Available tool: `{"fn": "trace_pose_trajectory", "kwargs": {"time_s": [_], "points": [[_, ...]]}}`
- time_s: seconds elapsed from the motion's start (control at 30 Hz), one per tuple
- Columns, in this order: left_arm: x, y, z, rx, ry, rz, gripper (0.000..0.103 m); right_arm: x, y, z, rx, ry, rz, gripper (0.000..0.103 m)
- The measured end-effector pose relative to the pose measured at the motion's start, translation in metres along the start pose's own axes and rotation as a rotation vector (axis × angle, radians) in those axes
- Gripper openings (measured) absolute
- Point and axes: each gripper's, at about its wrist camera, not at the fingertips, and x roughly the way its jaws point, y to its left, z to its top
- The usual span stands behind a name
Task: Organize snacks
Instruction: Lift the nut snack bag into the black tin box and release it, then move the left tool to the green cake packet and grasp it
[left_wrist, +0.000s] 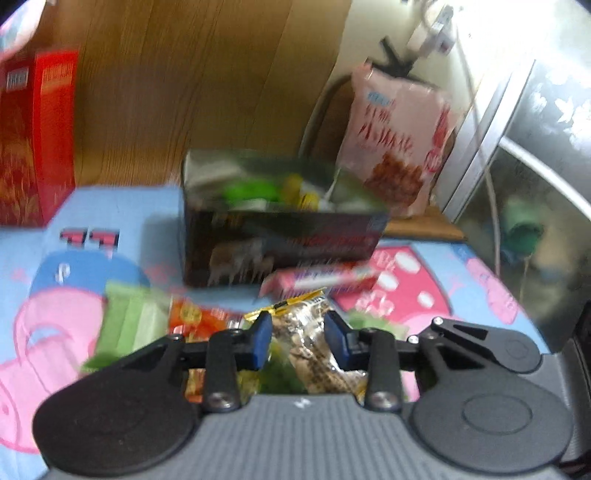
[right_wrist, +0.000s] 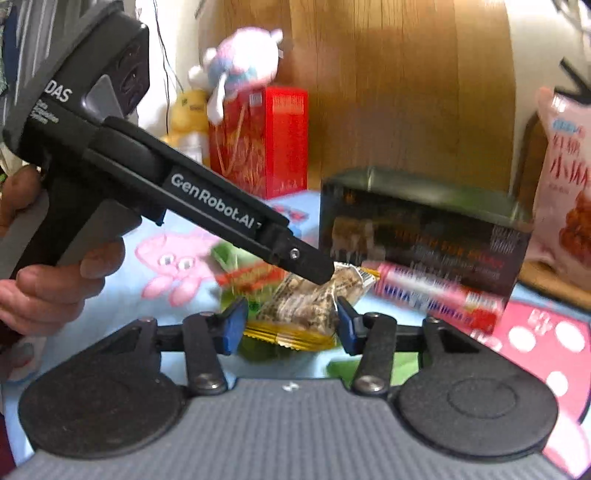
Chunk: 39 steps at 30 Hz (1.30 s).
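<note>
- We are watching the left gripper (left_wrist: 297, 338) clamping its blue pads on a clear nut-snack packet (left_wrist: 314, 350) with yellow ends
- The right gripper (right_wrist: 291, 325) is straddling the same packet, pads apart (blurred, contact unclear)
- The packet is lying among loose snacks before the dark box (left_wrist: 280, 221) on the cartoon cloth (left_wrist: 110, 206)

2 wrist fisheyes, close, angled down, sharing nut packet (left_wrist: 314, 347) (right_wrist: 314, 295), dark box (left_wrist: 280, 225) (right_wrist: 421, 229)
</note>
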Motion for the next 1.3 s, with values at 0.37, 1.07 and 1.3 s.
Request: {"fn": "trace_pose_trajectory", "kwargs": {"time_s": [0.37,1.07,1.3], "points": [[0.042,-0.016,0.088,0.073,-0.104,0.040,0.034,0.040,-0.061,0.052,-0.005,-0.138,-0.182,0.054],[-0.055,0.097,-0.015,-0.267,-0.191,0.291,0.038,0.011,-0.086,0.028,0.353,-0.257,-0.012,0.063],[-0.033,0.104,-0.021,-0.292,-0.113,0.259,0.046,0.061,0.013,0.011,-0.031,0.098,0.089,0.067]]}}
